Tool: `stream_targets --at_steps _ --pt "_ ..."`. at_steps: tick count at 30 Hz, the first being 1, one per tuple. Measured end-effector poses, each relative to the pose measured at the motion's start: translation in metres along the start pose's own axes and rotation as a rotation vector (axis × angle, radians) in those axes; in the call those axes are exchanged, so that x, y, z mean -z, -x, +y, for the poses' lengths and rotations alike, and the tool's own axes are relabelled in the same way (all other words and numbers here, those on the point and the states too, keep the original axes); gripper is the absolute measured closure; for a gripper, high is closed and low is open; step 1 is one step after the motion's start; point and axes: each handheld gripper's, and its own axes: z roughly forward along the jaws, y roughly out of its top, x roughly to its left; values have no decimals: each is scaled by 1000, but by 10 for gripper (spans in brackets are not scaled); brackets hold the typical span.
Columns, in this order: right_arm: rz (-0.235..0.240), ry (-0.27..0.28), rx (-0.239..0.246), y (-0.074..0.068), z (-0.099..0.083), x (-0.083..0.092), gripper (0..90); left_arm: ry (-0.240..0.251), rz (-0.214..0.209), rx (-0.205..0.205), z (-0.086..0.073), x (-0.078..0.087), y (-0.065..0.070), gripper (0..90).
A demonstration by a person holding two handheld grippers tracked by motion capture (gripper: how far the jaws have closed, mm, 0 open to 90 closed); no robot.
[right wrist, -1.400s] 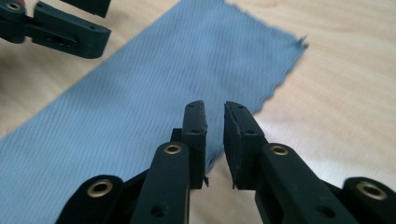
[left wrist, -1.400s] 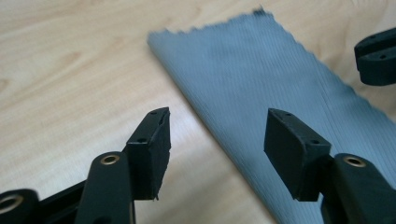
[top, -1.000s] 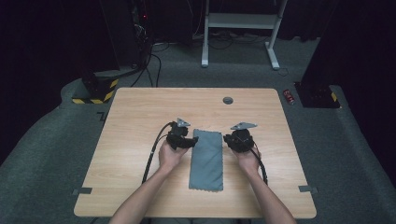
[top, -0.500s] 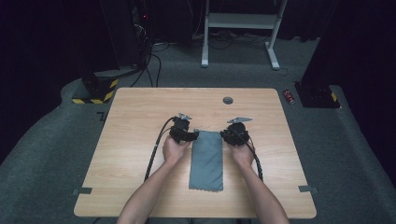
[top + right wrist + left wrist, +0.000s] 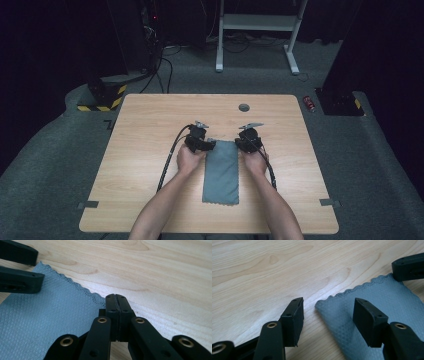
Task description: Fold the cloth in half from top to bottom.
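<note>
A grey-blue cloth (image 5: 221,170) lies folded into a long strip on the wooden table (image 5: 150,125), its short scalloped edge farthest from me. My left gripper (image 5: 210,145) is open at the far left corner. In the left gripper view that corner (image 5: 322,305) lies on the wood between the spread jaws of the left gripper (image 5: 328,315), untouched. My right gripper (image 5: 241,145) is at the far right corner. Its jaws have just been closing and now meet, with the cloth's corner (image 5: 98,298) running in under the tips of the right gripper (image 5: 116,298).
A round grey grommet (image 5: 244,107) sits near the table's far edge. Each gripper trails a black cable (image 5: 167,162) back across the table. A small red can (image 5: 309,103) lies on the carpet past the far right corner, beside a dark stand.
Both hands have moved away from me along the cloth and inward, and now sit at its two far corners. The cloth has stayed where it was.
</note>
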Motion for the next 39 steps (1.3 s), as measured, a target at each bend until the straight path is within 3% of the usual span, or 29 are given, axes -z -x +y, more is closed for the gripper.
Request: stream_targets --at_steps 5,10,12,16,21,24,26,31,35,39 --pt "-14 27 -3 2 1 1 899 12 -15 25 2 -3 -1 443" --pt "-17 21 6 5 -1 -3 886 13 3 27 2 -2 -3 551" --pt "-30 25 6 4 -1 -4 799 12 14 18 2 -2 -3 585" --pt "-16 35 14 4 -1 -5 722 7 25 -22 2 -2 0 651" --pt "-2 39 30 2 -1 -7 701 1 24 -36 3 -2 0 725" --pt "20 72 -18 8 0 0 687 0 10 -44 3 -2 -2 769" --pt "23 81 -17 9 1 3 681 1 7 -45 3 -2 -2 796" --pt "19 42 13 5 -1 -3 659 -4 -8 -47 4 -3 0 867" --pt "-15 36 53 0 -1 -7 690 -11 -16 -48 5 -3 -1 877" --pt "14 27 80 -5 0 -7 864 -18 -13 -55 5 -3 0 885"
